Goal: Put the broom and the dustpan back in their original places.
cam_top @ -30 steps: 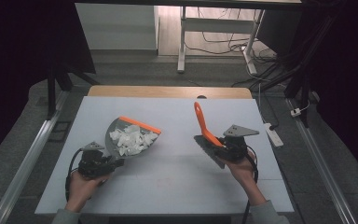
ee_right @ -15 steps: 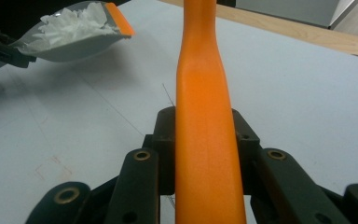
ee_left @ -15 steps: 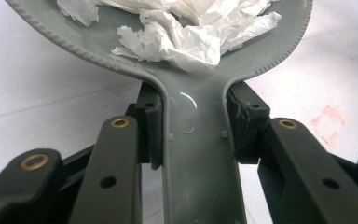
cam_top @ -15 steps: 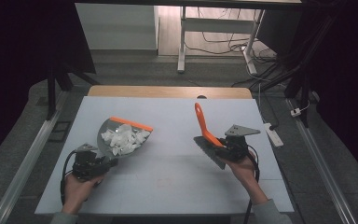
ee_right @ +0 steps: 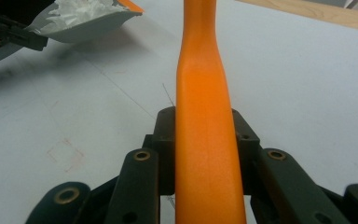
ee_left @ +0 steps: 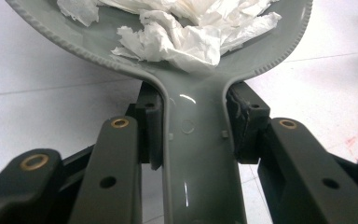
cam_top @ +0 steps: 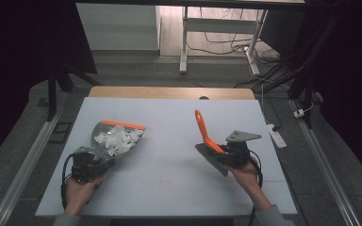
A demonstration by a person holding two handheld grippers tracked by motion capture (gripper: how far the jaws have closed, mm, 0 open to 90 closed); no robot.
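On the left half of the table [cam_top: 169, 188], the grey dustpan [cam_top: 115, 139] sits loaded with crumpled white tissue scraps [ee_left: 186, 32]; sweeping looks done, since I see no loose scraps on the surface; what's left, I'd judge, is carrying the load off and dumping it, and no bin is in sight. Pan is grey plastic, ribbed rim, orange lip along the front edge; paper heaped toward the middle, some near the rim, so keep it level. My left gripper [ee_left: 193, 135] is clamped on the pan's handle, pads tight on both sides. My right gripper [ee_right: 205, 144] is closed on the brush's orange handle [cam_top: 202, 132], which rises up and away; bristles low by my hand; well apart from the pan.
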